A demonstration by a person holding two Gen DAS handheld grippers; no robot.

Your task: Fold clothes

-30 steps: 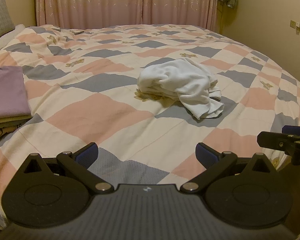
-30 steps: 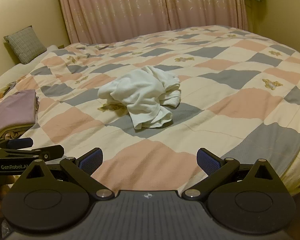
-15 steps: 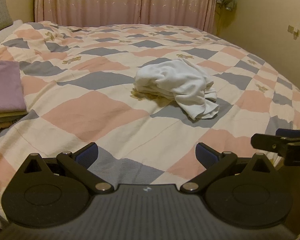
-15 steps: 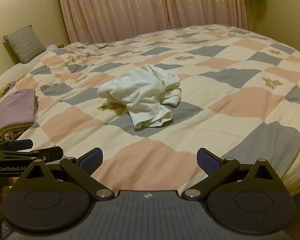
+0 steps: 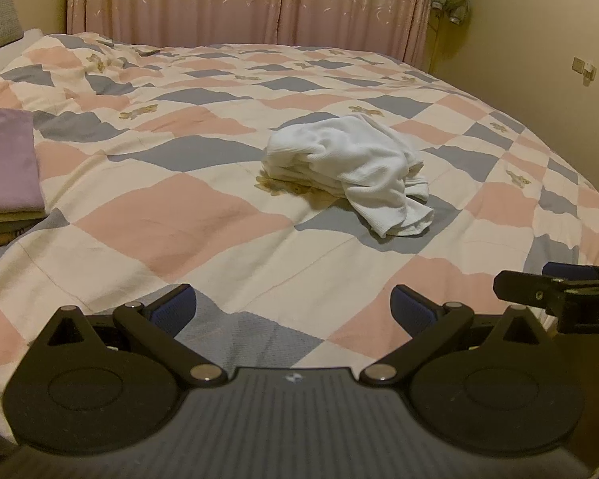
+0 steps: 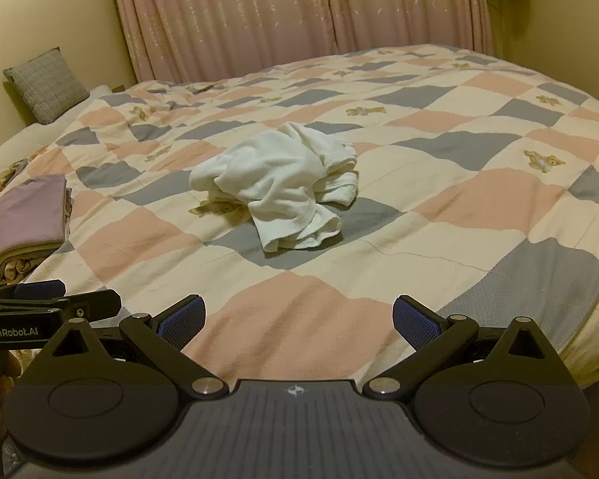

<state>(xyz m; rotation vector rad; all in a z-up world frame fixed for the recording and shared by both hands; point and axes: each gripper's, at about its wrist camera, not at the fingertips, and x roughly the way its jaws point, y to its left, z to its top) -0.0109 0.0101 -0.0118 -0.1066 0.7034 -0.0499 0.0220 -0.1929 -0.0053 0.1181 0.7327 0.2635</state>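
Left wrist view: A crumpled white garment [image 5: 349, 167] lies in a heap near the middle of a checked quilt [image 5: 187, 219] in pink, grey and cream, well ahead of the left gripper [image 5: 293, 305]. The gripper's blue-padded fingers [image 5: 175, 307] stand wide apart over the near edge of the bed, with nothing between them. The heap's long axis runs from upper left to lower right in this view; a loose end trails toward the lower right, nearer the camera, while the bulkier bunched part sits at the upper left. A folded purple garment [image 5: 6, 163] rests on a stack at the left edge of the bed. The right gripper [image 5: 555, 285] shows side-on at the right edge of the frame. Pink curtains [image 5: 251, 0] hang behind the bed.

Right wrist view: The same white garment [image 6: 279, 183] sits ahead and slightly left of centre, well clear of the right gripper [image 6: 299, 319], whose fingers [image 6: 415, 321] are spread wide and hold nothing. Here the loose end hangs toward the camera, its ruffled hem lying on a grey square, and the bulk spreads left to right behind it. The purple garment [image 6: 20, 215] tops its stack at the left edge, with a grey cushion [image 6: 46, 84] against the wall beyond. The left gripper [image 6: 52, 297] reaches in low at the left, seen edge-on.
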